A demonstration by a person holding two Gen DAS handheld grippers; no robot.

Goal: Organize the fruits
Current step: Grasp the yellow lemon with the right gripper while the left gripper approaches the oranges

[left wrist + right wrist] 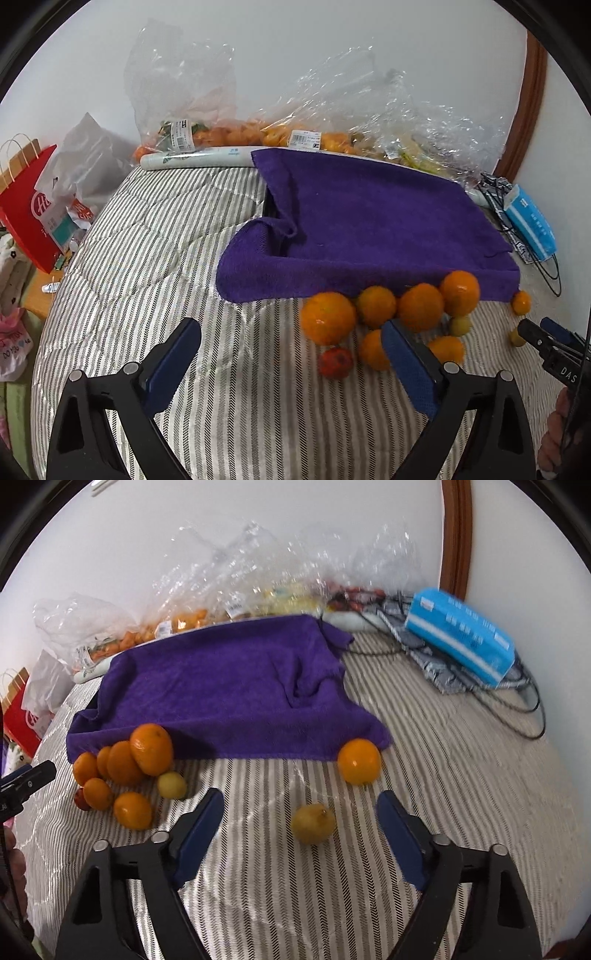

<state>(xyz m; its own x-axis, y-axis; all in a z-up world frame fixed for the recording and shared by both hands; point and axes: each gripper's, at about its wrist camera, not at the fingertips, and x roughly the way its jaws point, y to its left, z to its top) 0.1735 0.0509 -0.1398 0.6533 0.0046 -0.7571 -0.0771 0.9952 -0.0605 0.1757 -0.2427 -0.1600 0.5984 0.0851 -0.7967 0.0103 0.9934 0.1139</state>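
striped bedding [424,775] all around, and the oranges [140,757] sit piled against the front edge of the purple towel [229,690]. one yellow fruit [313,823] lies apart, just before the towel, between the right gripper's [299,827] spread, empty jaws; left gripper [291,354] gapes wide, empty too.

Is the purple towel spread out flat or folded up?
Spread out. The purple towel lies open over something boxy on the striped bedcover, wrinkled, with its front edge hanging down behind the oranges.
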